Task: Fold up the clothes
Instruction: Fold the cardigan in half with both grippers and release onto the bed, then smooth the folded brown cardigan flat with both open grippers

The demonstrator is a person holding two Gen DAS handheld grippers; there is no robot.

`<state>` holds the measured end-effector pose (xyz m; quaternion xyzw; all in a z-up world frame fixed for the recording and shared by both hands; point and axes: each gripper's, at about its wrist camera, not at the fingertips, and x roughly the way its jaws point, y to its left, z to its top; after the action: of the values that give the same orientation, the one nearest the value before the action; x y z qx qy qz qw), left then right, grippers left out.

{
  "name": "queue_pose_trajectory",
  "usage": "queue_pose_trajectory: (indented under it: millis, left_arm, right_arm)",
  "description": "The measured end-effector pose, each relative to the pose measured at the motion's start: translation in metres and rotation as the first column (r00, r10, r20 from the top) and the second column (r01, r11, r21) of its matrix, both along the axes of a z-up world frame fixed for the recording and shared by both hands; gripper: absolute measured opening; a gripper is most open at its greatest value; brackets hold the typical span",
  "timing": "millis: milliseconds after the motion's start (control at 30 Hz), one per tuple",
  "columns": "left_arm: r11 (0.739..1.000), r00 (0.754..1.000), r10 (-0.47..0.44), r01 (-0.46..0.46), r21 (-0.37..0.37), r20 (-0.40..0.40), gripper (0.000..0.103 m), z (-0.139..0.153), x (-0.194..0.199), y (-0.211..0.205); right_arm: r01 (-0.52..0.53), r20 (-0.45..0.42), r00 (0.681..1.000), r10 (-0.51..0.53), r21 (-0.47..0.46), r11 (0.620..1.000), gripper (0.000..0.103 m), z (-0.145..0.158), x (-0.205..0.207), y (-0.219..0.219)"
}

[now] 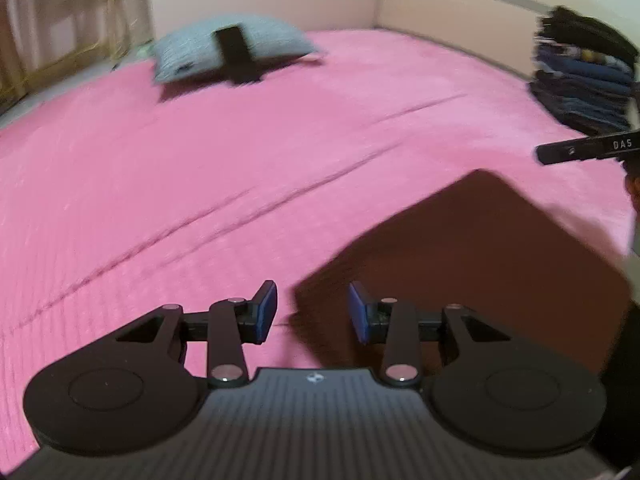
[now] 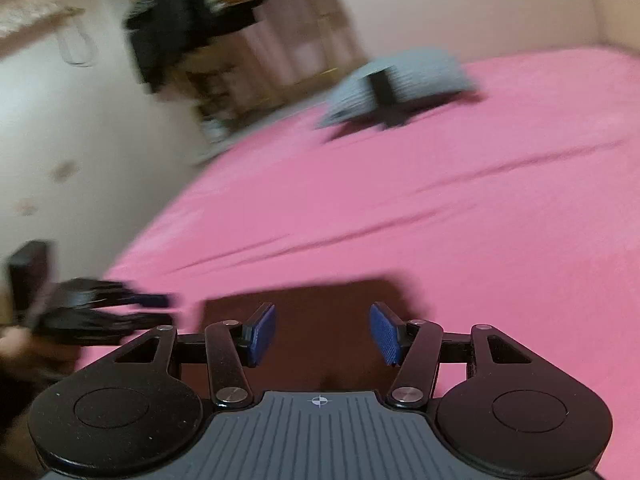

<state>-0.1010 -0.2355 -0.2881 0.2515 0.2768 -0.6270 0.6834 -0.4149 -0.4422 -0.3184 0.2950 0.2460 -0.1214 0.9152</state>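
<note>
A dark brown folded garment (image 1: 472,264) lies flat on the pink bedspread (image 1: 200,160). My left gripper (image 1: 313,312) is open and empty, hovering over the garment's near left corner. In the right wrist view the same garment (image 2: 320,320) lies just ahead of my right gripper (image 2: 322,334), which is open and empty above its near edge. The left gripper also shows blurred at the left of the right wrist view (image 2: 100,312). One finger of the right gripper (image 1: 584,148) shows at the right edge of the left wrist view.
A stack of folded dark and blue clothes (image 1: 584,76) stands at the bed's far right by the wall. A grey pillow (image 1: 232,44) with a black object on it lies at the far end. Shelves and hanging clothes (image 2: 192,20) stand left of the bed.
</note>
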Motion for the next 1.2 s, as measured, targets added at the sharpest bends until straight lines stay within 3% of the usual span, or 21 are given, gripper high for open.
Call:
queue_pose_trajectory:
  millis: [100,167,233,300,400,533,633,700,800,833,900,1033,1200]
  left_arm:
    - [0.997,0.997,-0.071,0.072,0.019,-0.039,0.034,-0.009,-0.024,0.004]
    - [0.992,0.994,-0.097,0.100,0.072,-0.042,0.034,-0.027,-0.036,0.003]
    - [0.989,0.994,-0.106,0.108,0.100,-0.022,0.036,-0.045,-0.043,0.005]
    - [0.992,0.995,-0.084,0.087,0.086,-0.048,0.036,-0.045,-0.040,0.007]
    - [0.992,0.997,-0.077,0.078,0.098,-0.014,0.037,-0.033,-0.043,0.010]
    - [0.993,0.995,-0.088,0.084,0.082,0.051,0.035,-0.015,-0.059,0.030]
    - [0.992,0.990,-0.113,0.107,0.072,0.084,0.035,-0.009,-0.082,0.056]
    - [0.988,0.988,-0.125,0.115,0.104,0.091,0.035,-0.021,-0.094,0.064]
    - [0.988,0.989,-0.109,0.098,0.117,0.095,0.036,-0.040,-0.102,0.071]
    - [0.990,0.991,-0.097,0.087,0.112,0.090,0.036,-0.043,-0.103,0.072]
    - [0.993,0.994,-0.067,0.059,0.103,0.082,0.036,-0.035,-0.102,0.075]
    - [0.994,0.992,-0.059,0.047,0.103,0.114,0.037,-0.030,-0.107,0.078]
    - [0.994,0.995,-0.031,0.020,0.111,0.098,0.037,-0.032,-0.107,0.082]
  right_arm:
    - [-0.070,-0.101,0.992,0.072,0.018,0.997,0.056,-0.033,0.000,0.020]
    - [-0.066,-0.100,0.993,0.067,0.011,0.998,0.045,-0.046,-0.011,0.018]
    - [-0.043,-0.094,0.994,0.047,0.044,0.998,0.045,-0.044,-0.019,0.014]
    - [-0.042,-0.128,0.991,0.041,-0.005,0.999,0.045,-0.034,-0.020,0.021]
    - [-0.052,-0.142,0.989,0.037,-0.105,0.993,0.045,-0.014,-0.026,0.041]
    - [-0.088,-0.096,0.993,0.074,-0.147,0.985,0.045,-0.008,-0.037,0.076]
    - [-0.110,-0.169,0.982,0.086,-0.142,0.984,0.045,-0.034,-0.036,0.089]
    - [-0.106,-0.179,0.981,0.078,-0.151,0.983,0.045,-0.047,-0.038,0.092]
    - [-0.082,-0.178,0.983,0.050,-0.178,0.981,0.045,-0.036,-0.041,0.100]
    - [-0.077,-0.167,0.985,0.044,-0.199,0.977,0.047,-0.032,-0.043,0.104]
    - [-0.066,-0.161,0.986,0.031,-0.213,0.975,0.068,-0.029,-0.045,0.108]
    - [-0.055,-0.225,0.974,0.003,-0.226,0.973,0.068,-0.041,-0.041,0.112]
    - [-0.056,-0.213,0.977,-0.005,-0.281,0.958,0.068,-0.028,-0.045,0.125]
